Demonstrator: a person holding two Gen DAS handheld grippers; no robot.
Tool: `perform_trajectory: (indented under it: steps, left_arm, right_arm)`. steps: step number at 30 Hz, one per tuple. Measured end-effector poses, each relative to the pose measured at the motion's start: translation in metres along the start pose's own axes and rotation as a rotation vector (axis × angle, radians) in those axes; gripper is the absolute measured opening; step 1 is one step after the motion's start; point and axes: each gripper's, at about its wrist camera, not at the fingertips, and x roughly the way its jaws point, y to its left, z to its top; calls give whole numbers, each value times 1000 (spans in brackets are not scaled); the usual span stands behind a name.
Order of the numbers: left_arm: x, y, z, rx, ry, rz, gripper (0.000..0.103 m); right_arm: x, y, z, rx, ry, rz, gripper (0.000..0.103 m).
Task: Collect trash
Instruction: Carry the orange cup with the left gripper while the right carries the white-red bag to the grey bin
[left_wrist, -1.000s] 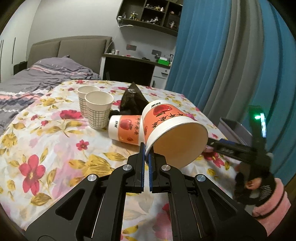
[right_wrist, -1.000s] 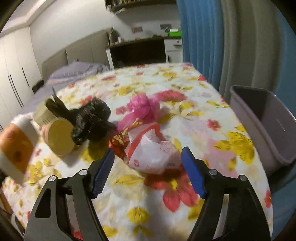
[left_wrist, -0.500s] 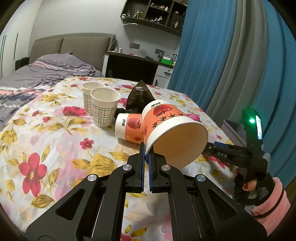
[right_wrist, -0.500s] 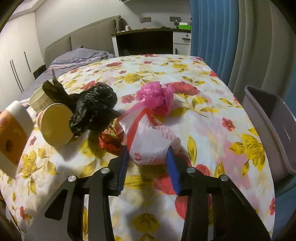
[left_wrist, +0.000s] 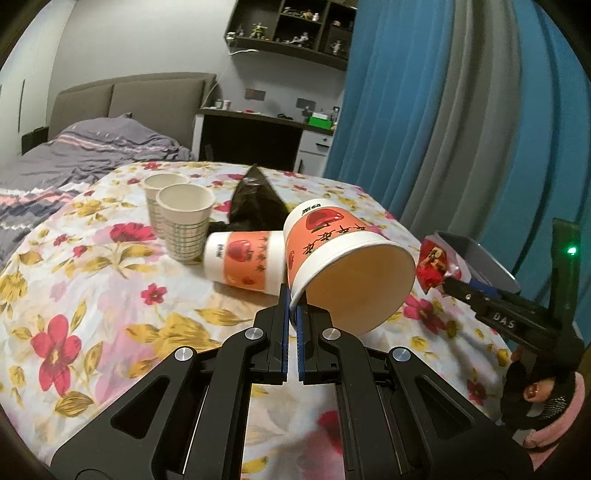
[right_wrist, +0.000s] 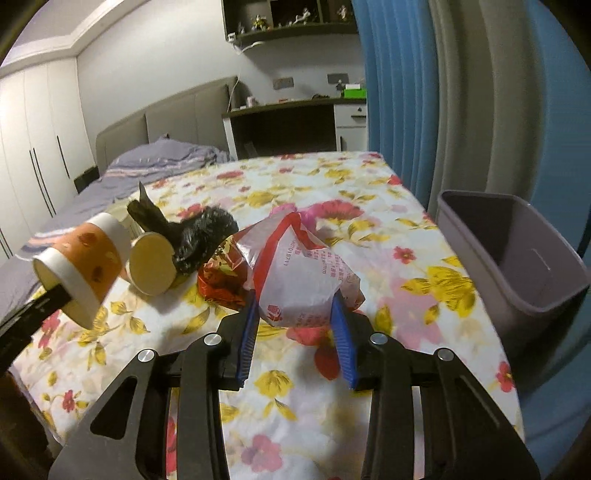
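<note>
Our left gripper (left_wrist: 291, 295) has its jaws clenched on the rim of an orange cup (left_wrist: 347, 266), tilted above the desk (left_wrist: 92, 295). Our right gripper (right_wrist: 295, 325) grasps a white-and-red plastic bag (right_wrist: 303, 280), with a red wrapper (right_wrist: 221, 277) touching it. A second orange cup (left_wrist: 243, 264) lies beside two checked cups (left_wrist: 183, 221) and a black bag (left_wrist: 255, 203); the grey bin (right_wrist: 517, 266) stands at the desk's right edge.

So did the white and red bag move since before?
Yes. The white and red bag went up off the flowered table, shut in the right gripper.
</note>
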Motion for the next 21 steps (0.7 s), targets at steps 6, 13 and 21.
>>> perform_trajectory:
  steps: [6,13,21]
  left_arm:
    - [9,-24,2,36,11,-28,2]
    - [24,-56,12,78,22,-76,2]
    - [55,-112,35,157,24,-164,2]
  right_arm:
    - [-23,-18,1,20,-58,0,38]
    - [-36,-41,4,55,-99,-17,38]
    - [-51,-75,16,91,-156,-89,38]
